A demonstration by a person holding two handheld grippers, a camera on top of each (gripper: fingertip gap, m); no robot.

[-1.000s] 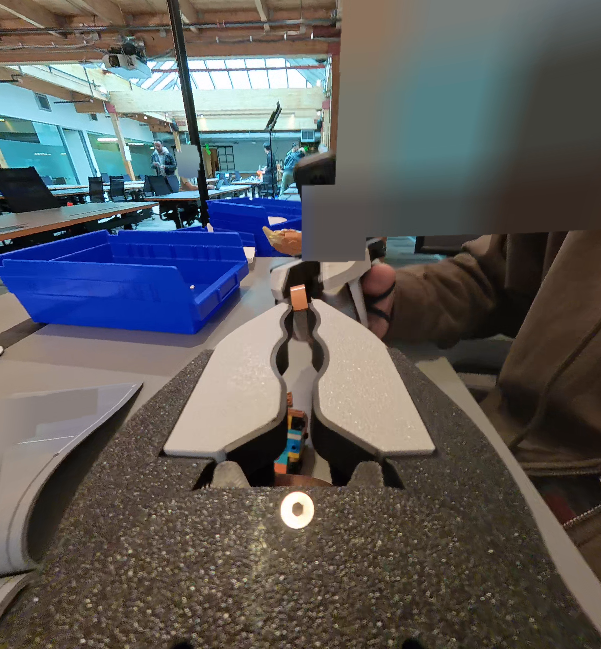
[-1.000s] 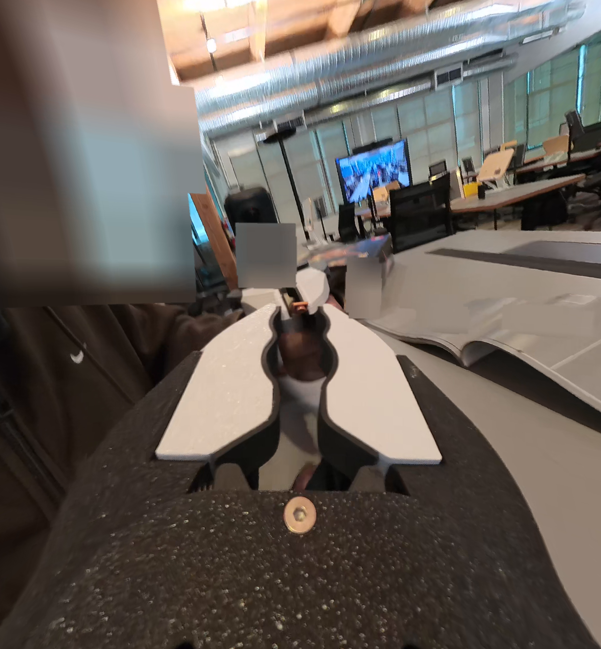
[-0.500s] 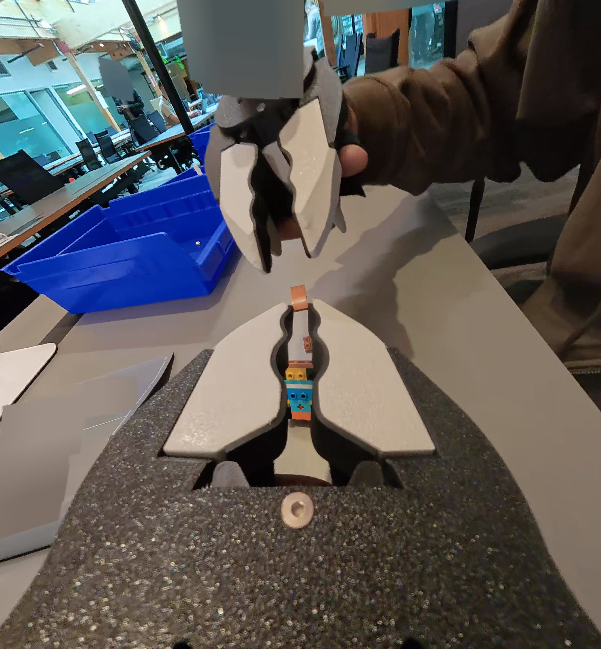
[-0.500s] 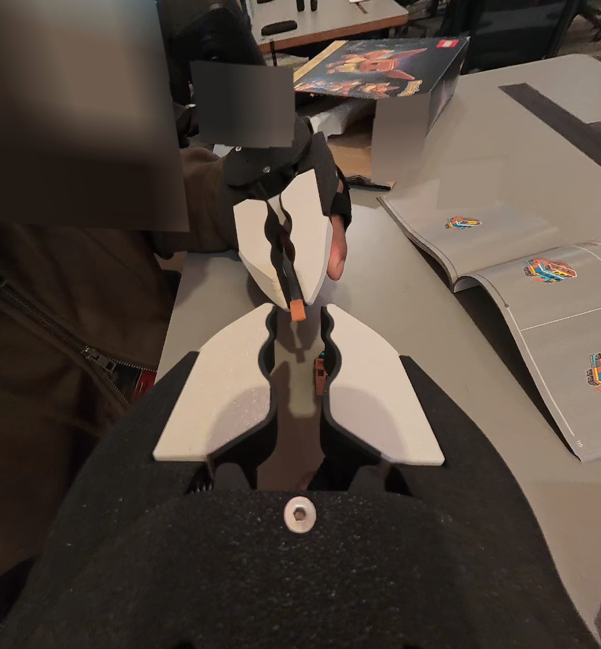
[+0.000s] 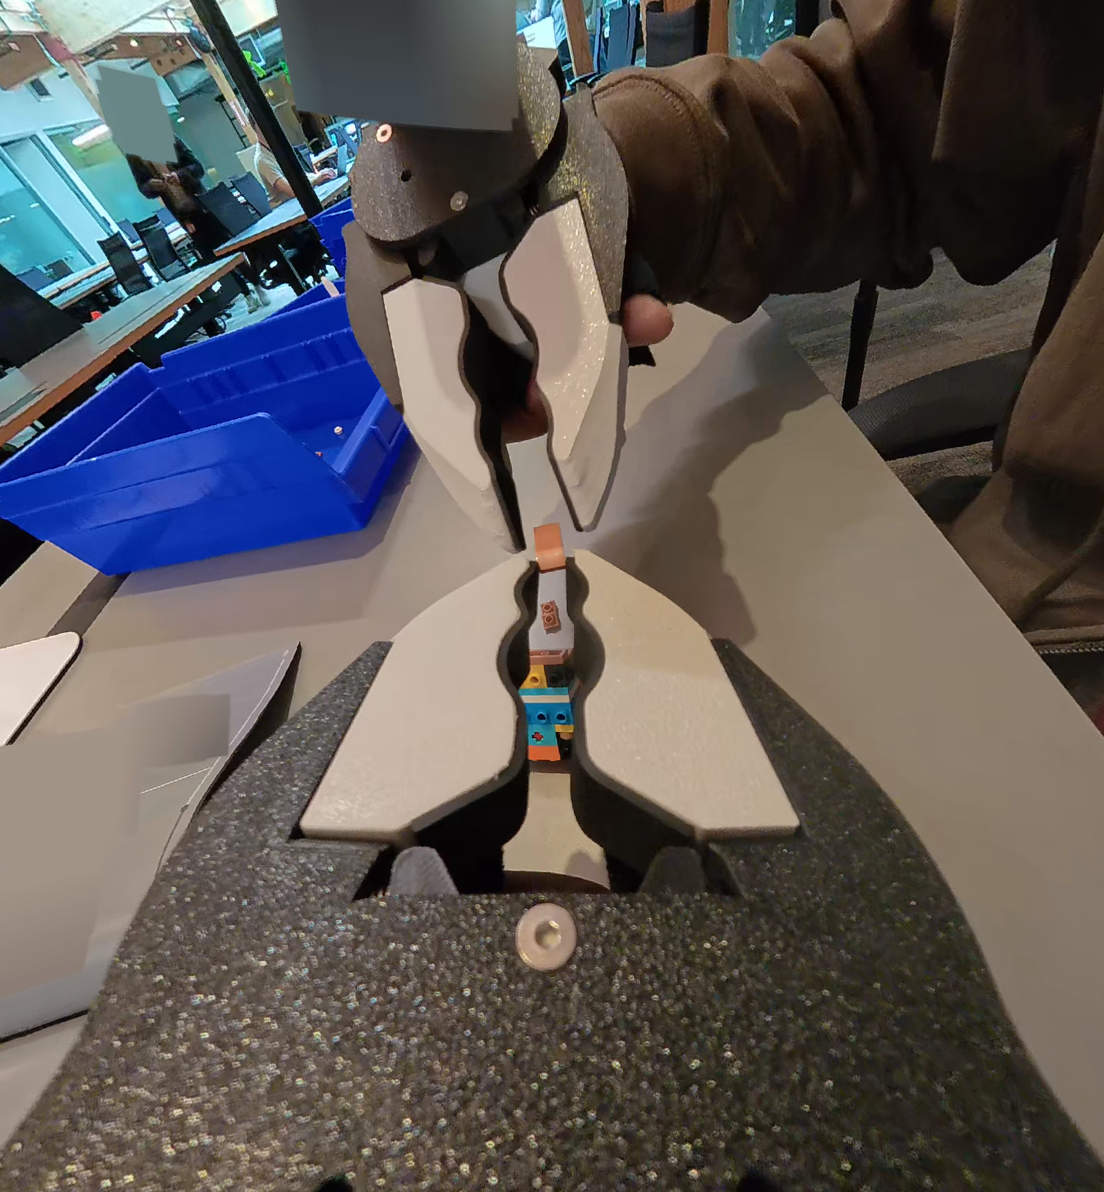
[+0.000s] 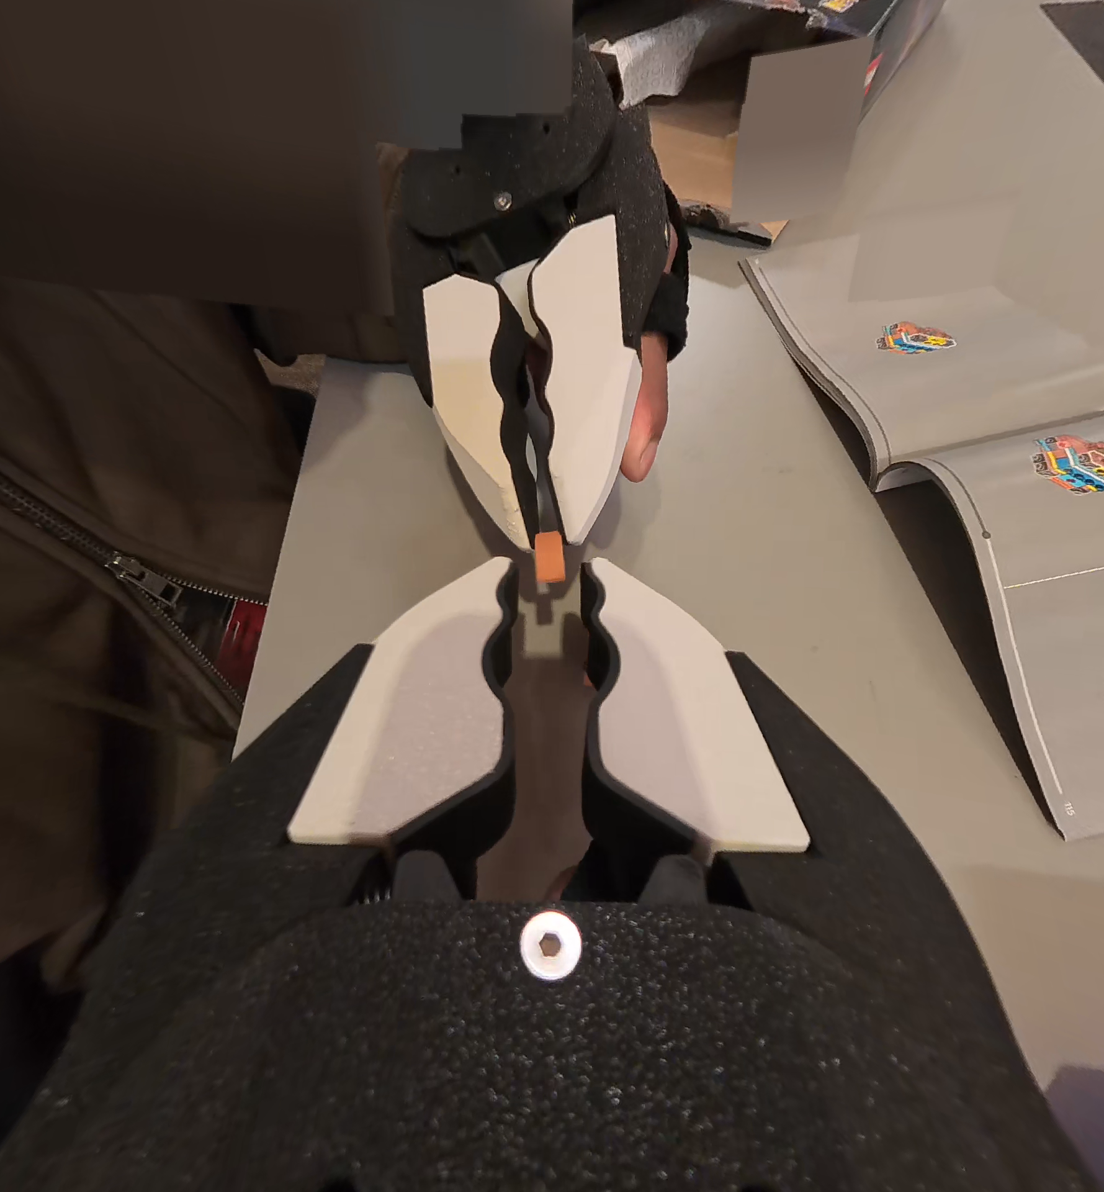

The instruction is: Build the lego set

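One small orange brick (image 5: 549, 547) sits pinched at the very tips of the left hand-held gripper (image 5: 550, 562), protruding beyond the closed white fingers (image 5: 433, 696); in the right wrist view the same brick (image 6: 549, 558) hangs from that gripper (image 6: 544, 542), which points downward over the grey counter (image 6: 394, 464). Facing it tip to tip is the right hand-held gripper (image 6: 546, 571), its fingers spread with a clear gap between them and nothing held; in the left wrist view this gripper (image 5: 546, 526) descends from above, one fingertip just beside the brick. Whether that tip touches the brick cannot be told. Below the left gripper, seen through the slot between its fingers, a partly built lego model (image 5: 549, 719) of blue, yellow and orange pieces rests on the counter (image 5: 762, 516), and a loose brown piece (image 5: 551, 616) lies just beyond it. A brown-sleeved hand (image 5: 649, 316) grips the right tool. Farther out, a blue bin (image 5: 214, 464) stands on the counter to the left in the left wrist view, and an open instruction booklet (image 6: 1013, 516) with coloured model drawings lies to the right in the right wrist view.
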